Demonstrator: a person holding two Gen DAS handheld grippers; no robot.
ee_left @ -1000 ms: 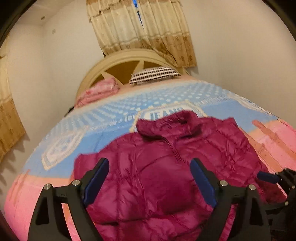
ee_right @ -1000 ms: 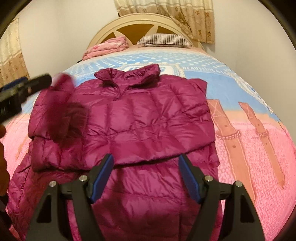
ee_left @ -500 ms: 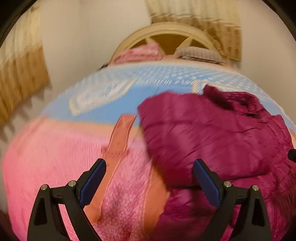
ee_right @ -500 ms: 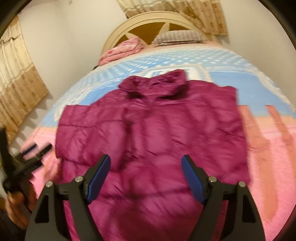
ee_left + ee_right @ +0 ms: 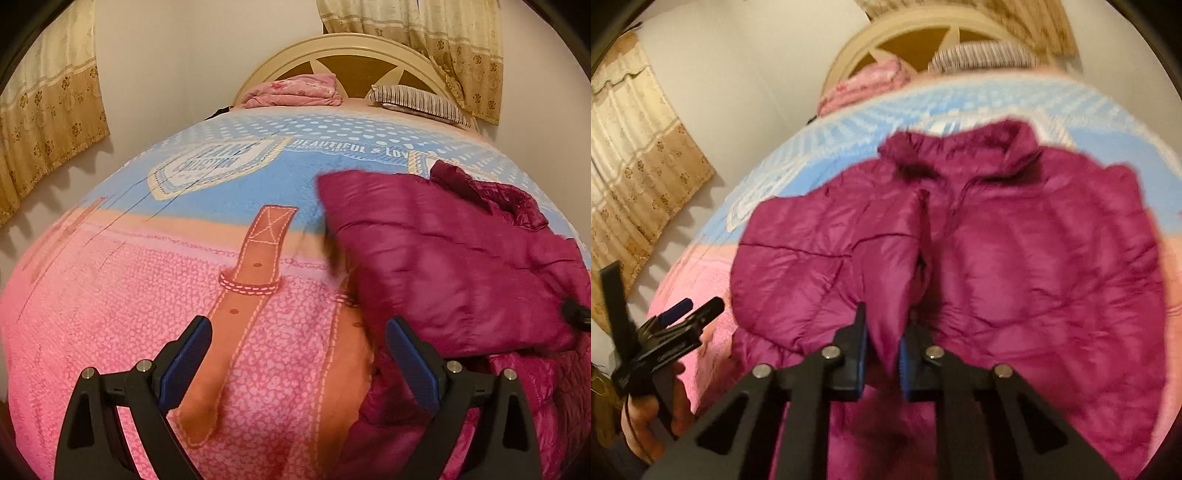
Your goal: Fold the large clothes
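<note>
A magenta puffer jacket [image 5: 1034,258] lies collar-away on the bed, its left side folded in over the front. My right gripper [image 5: 882,325] sits low over the jacket's middle. Its jaws are closing, and the pads pinch a raised fold of the fabric between them. In the left wrist view the jacket [image 5: 461,266] lies to the right. My left gripper [image 5: 299,328] stands open above the pink bedspread with nothing between its fingers. In the right wrist view a hand [image 5: 653,417] holds the left gripper [image 5: 687,314] off the jacket's left edge.
The bedspread [image 5: 110,295] is pink near me and blue farther off, with printed brown straps. A folded pink blanket [image 5: 295,90] and a striped pillow [image 5: 417,101] lie at the cream headboard [image 5: 347,48]. Curtains [image 5: 48,110] hang on the left wall beside the bed.
My left gripper swung left off the jacket to above the bare bedspread, staying open. My right gripper moved in over the jacket's middle and closed on a fold.
</note>
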